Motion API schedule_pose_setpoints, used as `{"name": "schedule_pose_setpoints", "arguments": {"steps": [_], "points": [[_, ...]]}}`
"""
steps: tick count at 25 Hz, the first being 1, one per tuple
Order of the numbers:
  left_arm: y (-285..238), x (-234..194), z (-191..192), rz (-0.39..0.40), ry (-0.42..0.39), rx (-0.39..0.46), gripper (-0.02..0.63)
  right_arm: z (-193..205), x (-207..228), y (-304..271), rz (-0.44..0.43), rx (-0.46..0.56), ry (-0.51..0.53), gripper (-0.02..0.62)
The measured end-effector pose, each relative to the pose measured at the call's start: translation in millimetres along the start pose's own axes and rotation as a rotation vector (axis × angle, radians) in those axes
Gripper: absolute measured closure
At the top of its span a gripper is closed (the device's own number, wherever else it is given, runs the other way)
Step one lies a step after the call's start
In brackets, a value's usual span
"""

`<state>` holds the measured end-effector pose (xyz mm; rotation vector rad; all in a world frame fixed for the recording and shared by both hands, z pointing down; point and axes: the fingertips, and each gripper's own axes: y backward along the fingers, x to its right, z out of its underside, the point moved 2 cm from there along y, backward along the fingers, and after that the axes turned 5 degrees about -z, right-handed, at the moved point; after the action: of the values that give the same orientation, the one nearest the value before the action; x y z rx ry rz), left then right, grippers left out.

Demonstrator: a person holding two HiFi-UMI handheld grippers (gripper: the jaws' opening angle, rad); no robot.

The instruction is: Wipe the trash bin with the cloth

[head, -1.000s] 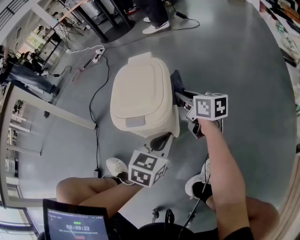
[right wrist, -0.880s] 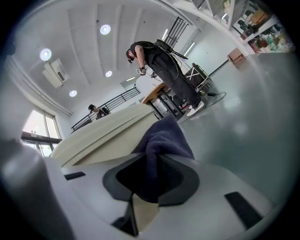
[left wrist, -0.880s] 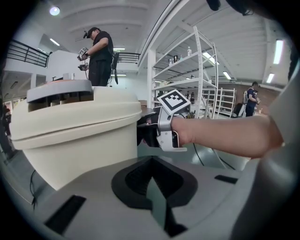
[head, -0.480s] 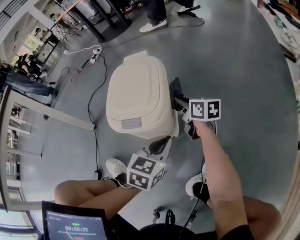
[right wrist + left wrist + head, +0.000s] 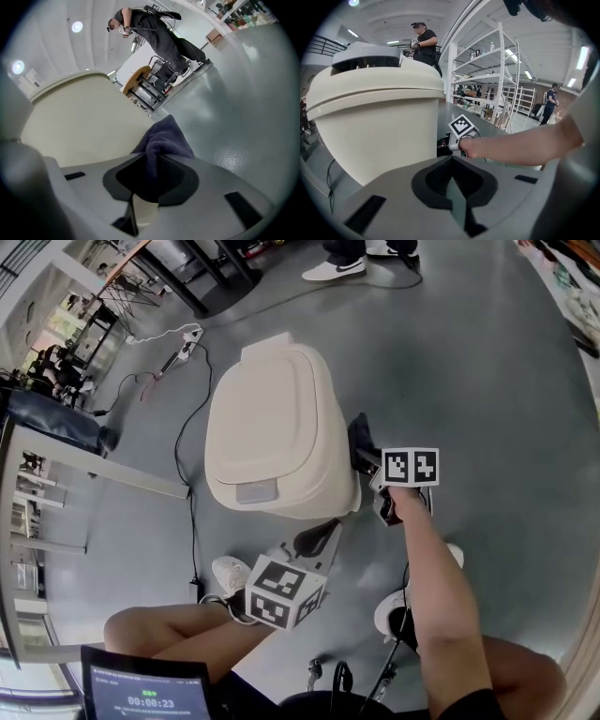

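A cream trash bin (image 5: pixel 267 423) with its lid closed stands on the grey floor in front of me. My right gripper (image 5: pixel 368 457) is shut on a dark blue cloth (image 5: pixel 357 434) and holds it against the bin's right side wall. In the right gripper view the cloth (image 5: pixel 164 136) bunches out of the jaws beside the bin (image 5: pixel 79 126). My left gripper (image 5: pixel 317 536) hovers low at the bin's near right corner, shut with nothing in it. The left gripper view shows the bin wall (image 5: pixel 375 122) close ahead on the left.
Cables and a power strip (image 5: pixel 187 336) lie on the floor to the bin's left. A metal table frame (image 5: pixel 103 474) stands at the left. Someone's shoes (image 5: pixel 336 268) are beyond the bin. My own shoes (image 5: pixel 232 573) are close below it. Shelving (image 5: pixel 501 89) rises in the background.
The right gripper has slid the cloth a little toward me along the bin's right side. The left gripper has dropped slightly lower in the view.
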<state>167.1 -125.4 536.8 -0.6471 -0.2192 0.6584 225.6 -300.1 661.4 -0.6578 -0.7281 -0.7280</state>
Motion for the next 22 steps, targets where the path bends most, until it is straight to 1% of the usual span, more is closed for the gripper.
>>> {"name": "schedule_pose_setpoints", "arguments": {"steps": [7,12,14,16,18,20,22], "points": [[10.3,9.0,2.2,0.033,0.006,-0.019,0.606,21.7,23.5,0.9,0.051,-0.024,-0.044,0.526],[17.2,1.7,5.9,0.021,0.015,-0.022,0.606,24.3,25.7,2.4,0.087,-0.039,-0.015,0.526],[16.8,-0.8,5.4,0.019,0.016,-0.017,0.606,22.9,25.0,7.1,0.094,-0.02,-0.022,0.526],[16.1,-2.3,4.6,0.019,0.013,-0.005,0.606,21.0,24.5,15.2,0.091,0.018,-0.049,0.526],[18.0,-6.2,2.0,0.02,0.013,0.01,0.606,18.6,18.5,27.0,0.104,0.061,-0.052,0.526],[27.4,-12.3,-7.8,0.027,0.033,0.032,0.606,14.8,-1.3,44.1,0.14,0.101,-0.016,0.526],[43.4,-11.9,-22.8,0.053,0.067,0.065,0.606,15.0,-28.5,66.7,0.21,0.123,0.054,0.526]]}}
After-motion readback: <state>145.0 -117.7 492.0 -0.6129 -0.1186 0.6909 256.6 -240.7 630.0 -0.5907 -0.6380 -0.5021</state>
